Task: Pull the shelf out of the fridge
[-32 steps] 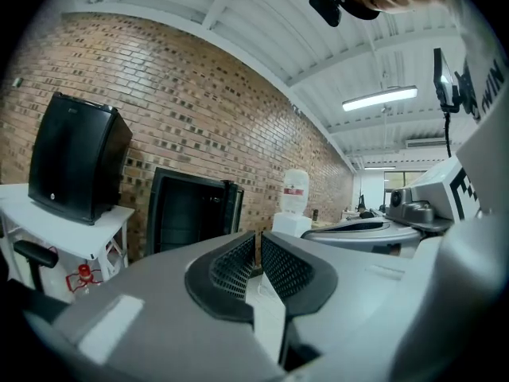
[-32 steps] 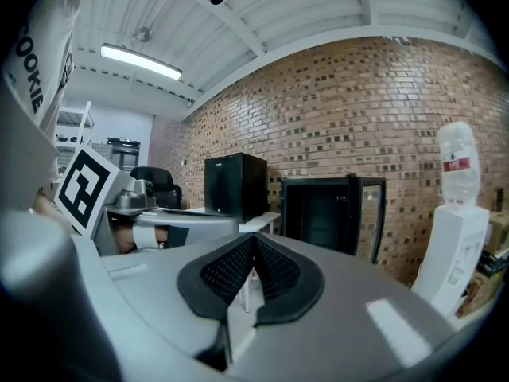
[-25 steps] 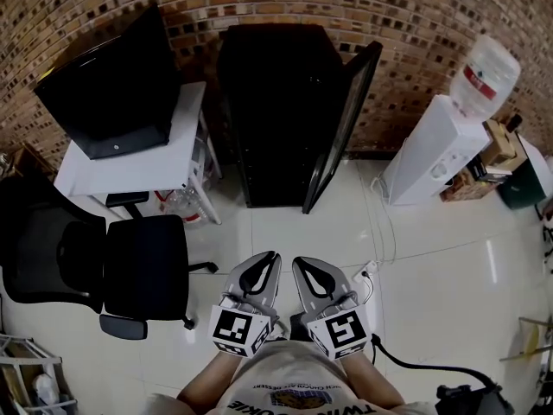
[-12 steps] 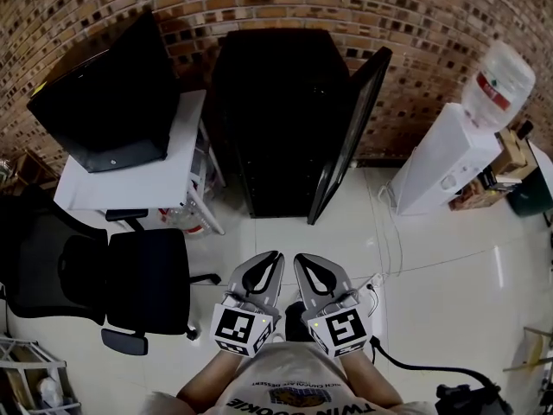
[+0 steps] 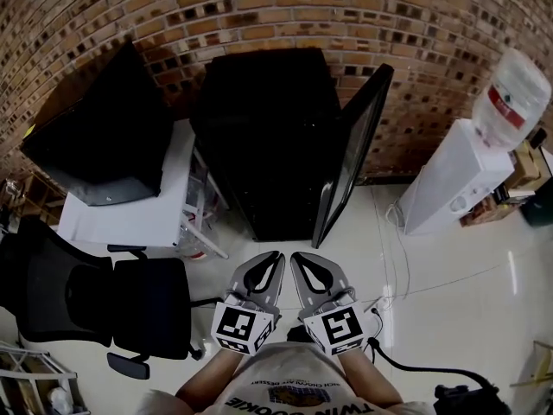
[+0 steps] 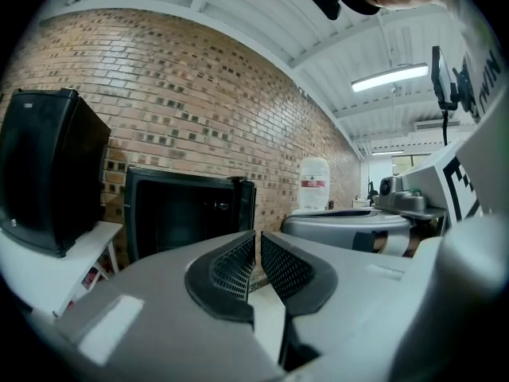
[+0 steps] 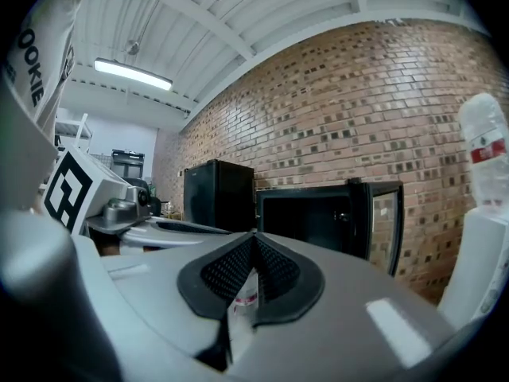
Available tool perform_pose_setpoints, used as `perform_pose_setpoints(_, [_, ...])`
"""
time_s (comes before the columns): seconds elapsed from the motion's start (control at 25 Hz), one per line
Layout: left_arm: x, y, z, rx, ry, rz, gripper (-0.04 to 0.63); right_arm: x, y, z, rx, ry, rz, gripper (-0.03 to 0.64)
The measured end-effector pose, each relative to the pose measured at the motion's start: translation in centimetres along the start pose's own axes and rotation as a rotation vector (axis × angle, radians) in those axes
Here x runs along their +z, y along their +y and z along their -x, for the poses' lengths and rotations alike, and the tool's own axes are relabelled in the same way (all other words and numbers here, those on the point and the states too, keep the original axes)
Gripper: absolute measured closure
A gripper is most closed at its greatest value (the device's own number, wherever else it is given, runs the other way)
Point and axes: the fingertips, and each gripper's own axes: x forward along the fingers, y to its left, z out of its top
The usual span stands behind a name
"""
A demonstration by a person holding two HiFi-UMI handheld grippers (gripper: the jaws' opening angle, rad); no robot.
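Now at the approach step, by my reading. Tall black fridge stands at the far edge of the white tiled floor against the brick wall, glossy black door swung open. I judge the shelf is in the dark interior; can't pick it out. My left gripper and right gripper hang side by side, well short of the opening, both with jaws pressed together and nothing gripped. Next move calls for closing in, parting the jaws and finding the shelf's front edge.
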Motion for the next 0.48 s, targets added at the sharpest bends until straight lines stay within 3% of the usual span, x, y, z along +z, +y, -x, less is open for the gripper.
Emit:
perform_pose_setpoints(0.2, [-0.5,1.0,-4.4,0.0,0.011,0.078,0.578,0.4,-3.8,-1.2,0.0,-0.018,0.006,0.612])
perform_pose_setpoints(0.48, [-2.8,3.7,-8.0,-0.005,0.0,0.301,0.561,-0.1,-6.2,-2.8,0.012,0.01,0.007,0.612])
